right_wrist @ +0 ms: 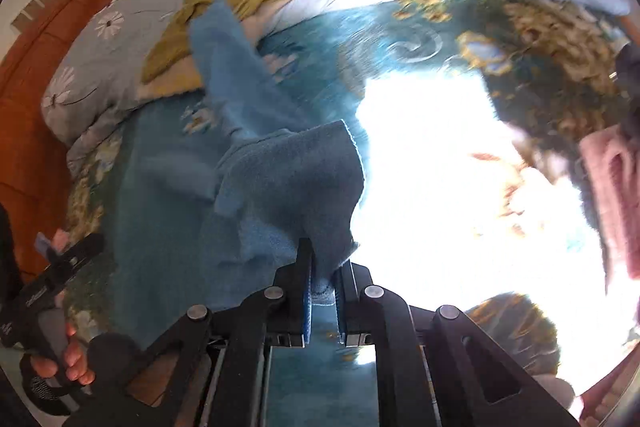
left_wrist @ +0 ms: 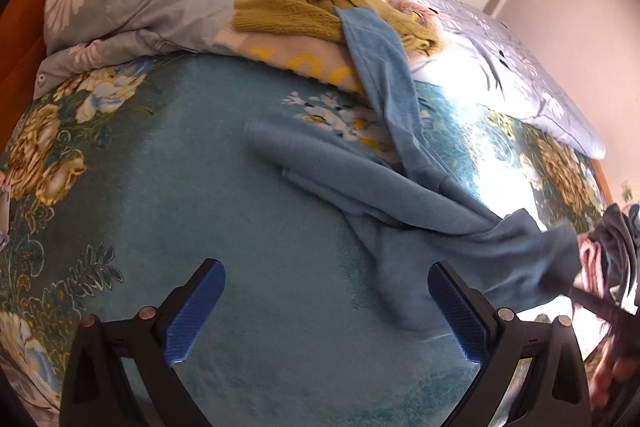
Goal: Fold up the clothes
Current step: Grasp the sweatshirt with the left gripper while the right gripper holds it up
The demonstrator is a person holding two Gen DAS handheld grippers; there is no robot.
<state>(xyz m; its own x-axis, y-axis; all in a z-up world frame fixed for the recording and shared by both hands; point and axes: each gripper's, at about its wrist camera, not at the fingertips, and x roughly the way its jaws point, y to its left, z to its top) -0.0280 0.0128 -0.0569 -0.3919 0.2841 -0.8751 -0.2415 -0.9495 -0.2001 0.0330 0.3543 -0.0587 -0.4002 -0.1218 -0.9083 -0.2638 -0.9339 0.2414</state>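
On the bed: the blue garment [left_wrist: 404, 203] sprawls across the teal floral blanket [left_wrist: 168, 187], one end draped up onto the green knitwear [left_wrist: 288, 7].
Right tool [right_wrist: 323, 283]: pressed together, pinching a corner of the garment and lifting it.
Left tool [left_wrist: 326, 311]: spread wide, holding nothing, above bare blanket.
Handling: likely light, limp fleece that sags and bunches; take it at hems or corners, both ends.

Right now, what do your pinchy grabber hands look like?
Both are black plastic. The left gripper has two angled black fingers with bumpy blue pads and round silver bolts at the joints. The right gripper has the same blue pads and silver bolts. A bare hand grips the left one's handle.
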